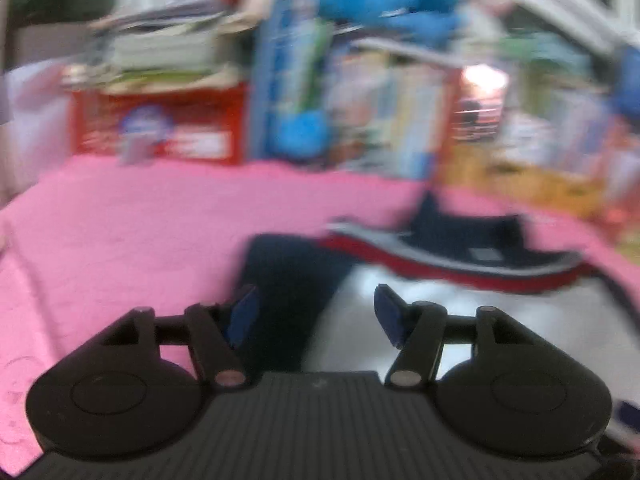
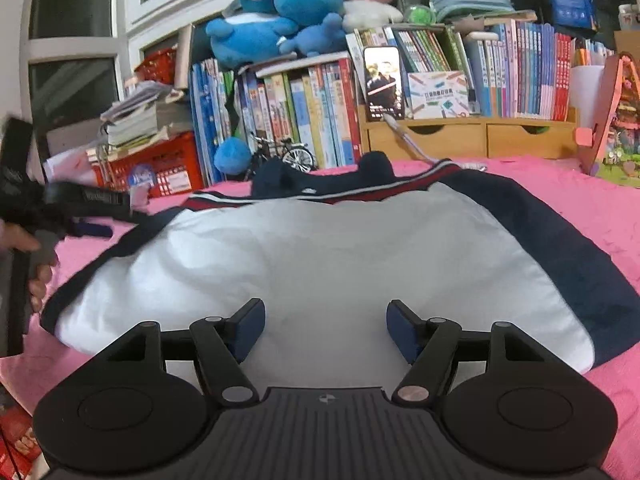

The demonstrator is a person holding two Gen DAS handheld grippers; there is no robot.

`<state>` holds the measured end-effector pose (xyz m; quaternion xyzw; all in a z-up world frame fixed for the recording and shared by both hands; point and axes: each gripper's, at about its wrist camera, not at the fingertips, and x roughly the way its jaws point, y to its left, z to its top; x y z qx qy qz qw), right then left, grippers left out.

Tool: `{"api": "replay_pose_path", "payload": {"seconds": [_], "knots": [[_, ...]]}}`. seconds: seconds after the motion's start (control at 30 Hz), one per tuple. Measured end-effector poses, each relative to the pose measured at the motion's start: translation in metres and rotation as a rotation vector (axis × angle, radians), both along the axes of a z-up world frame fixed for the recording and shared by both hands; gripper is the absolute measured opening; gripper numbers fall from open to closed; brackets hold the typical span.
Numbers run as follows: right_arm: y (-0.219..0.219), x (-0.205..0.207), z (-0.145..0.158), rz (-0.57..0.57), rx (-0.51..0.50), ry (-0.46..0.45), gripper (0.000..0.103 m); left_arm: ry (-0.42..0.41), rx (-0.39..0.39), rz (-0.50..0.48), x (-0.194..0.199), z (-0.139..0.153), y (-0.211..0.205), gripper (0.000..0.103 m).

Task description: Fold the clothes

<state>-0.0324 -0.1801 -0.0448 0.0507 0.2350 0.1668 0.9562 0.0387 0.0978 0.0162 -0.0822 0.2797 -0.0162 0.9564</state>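
Observation:
A jacket [image 2: 320, 256] with a white body, navy sleeves, a navy collar and red-and-white stripes lies spread on a pink blanket [image 2: 580, 200]. My right gripper [image 2: 326, 330] hovers open over the near edge of the white body, nothing between its pads. The left wrist view is blurred. In it my left gripper [image 1: 316, 316] is open above the jacket's navy sleeve [image 1: 288, 272], beside the white body [image 1: 460, 320], and its pads grip nothing. In the right wrist view the left gripper [image 2: 86, 216] shows at the far left over that sleeve, held by a hand [image 2: 24, 240].
Rows of books [image 2: 320, 112] stand along the back of the blanket, with blue plush toys [image 2: 280, 20] on top. A red crate [image 2: 160, 172], a small model bicycle [image 2: 288, 156], a lit phone [image 2: 382, 84] and wooden drawers [image 2: 480, 138] also line the back edge.

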Motion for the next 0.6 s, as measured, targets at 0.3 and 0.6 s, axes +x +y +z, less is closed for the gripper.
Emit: {"api": "replay_pose_path", "payload": {"seconds": [0.3,0.6], "knots": [[-0.002,-0.022,0.0,-0.065,0.024,-0.083,0.067,0.161,0.115,-0.53,0.006,0.005,-0.106,0.06],[0.001,-0.028,-0.001,-0.031,-0.01,-0.094,0.068,0.217,0.232,-0.33,0.11,-0.024,-0.124,0.058]]}}
